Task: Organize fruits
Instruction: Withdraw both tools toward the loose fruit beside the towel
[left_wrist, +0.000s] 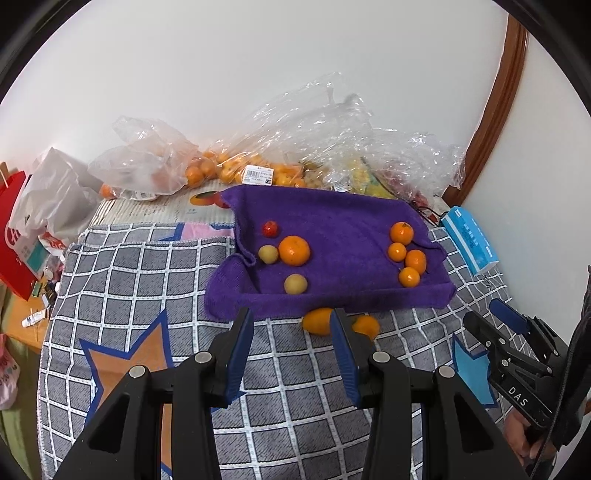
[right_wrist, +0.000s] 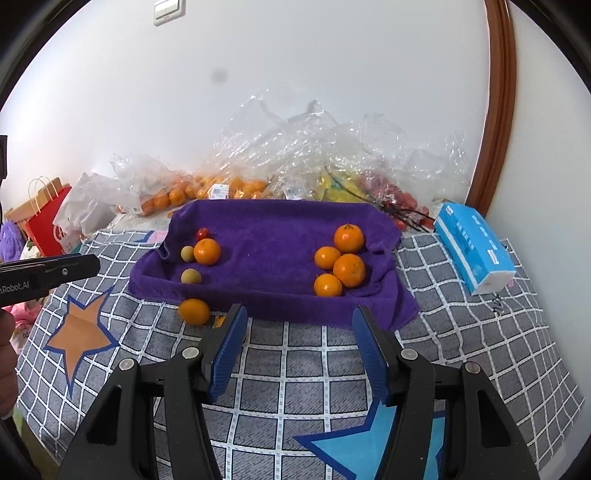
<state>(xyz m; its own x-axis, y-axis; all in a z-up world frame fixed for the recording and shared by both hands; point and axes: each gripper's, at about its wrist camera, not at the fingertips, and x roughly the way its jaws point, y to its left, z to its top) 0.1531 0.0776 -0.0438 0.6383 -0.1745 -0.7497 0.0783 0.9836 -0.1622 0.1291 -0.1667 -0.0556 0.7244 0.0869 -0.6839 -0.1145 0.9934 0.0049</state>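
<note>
Both tongs gape with nothing between them, the left tongs (left_wrist: 291, 328) and right tongs (right_wrist: 299, 325) low in their frames. Fruit lies on the purple towel (left_wrist: 332, 218): four oranges (right_wrist: 341, 260) grouped at right. In the left view a second orange (left_wrist: 367, 325) appears beside the loose orange (left_wrist: 317, 320) on the checked blanket (left_wrist: 147, 280); the right view mostly hides it.
</note>
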